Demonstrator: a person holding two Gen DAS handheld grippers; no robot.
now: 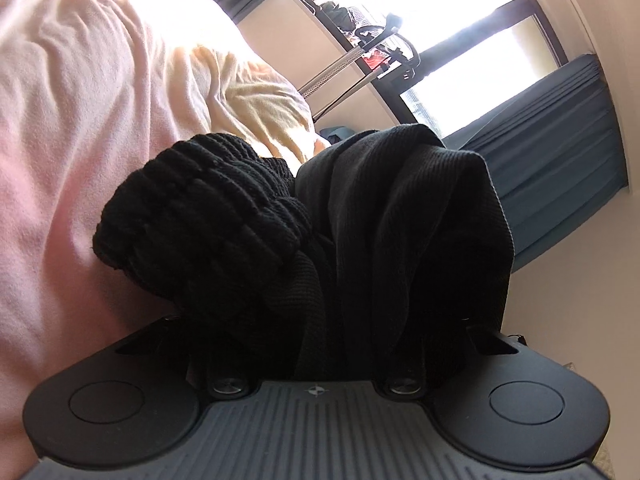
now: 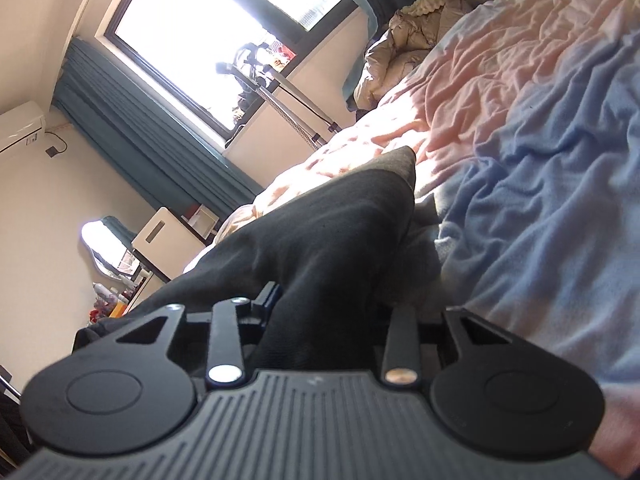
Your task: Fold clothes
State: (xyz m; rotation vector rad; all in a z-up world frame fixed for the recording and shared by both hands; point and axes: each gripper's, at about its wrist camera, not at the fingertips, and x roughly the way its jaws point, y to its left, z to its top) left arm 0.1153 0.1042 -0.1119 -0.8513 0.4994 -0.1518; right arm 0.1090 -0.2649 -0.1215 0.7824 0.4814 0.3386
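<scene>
Left wrist only: ribbed black cuff (image 1: 208, 216).

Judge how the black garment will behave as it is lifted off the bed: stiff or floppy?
Probably floppy: the black garment drapes in soft folds over the left tongs. Its ribbed knit cuff looks thick, so likely bulky. It should sag between both tongs.

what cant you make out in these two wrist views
- Left gripper fingers: left wrist view, buried under the black garment.
- Right gripper fingertips: right wrist view, covered by black cloth.
- Garment type and full outline: bunched up in both views.
- Outside the window: overexposed.
</scene>
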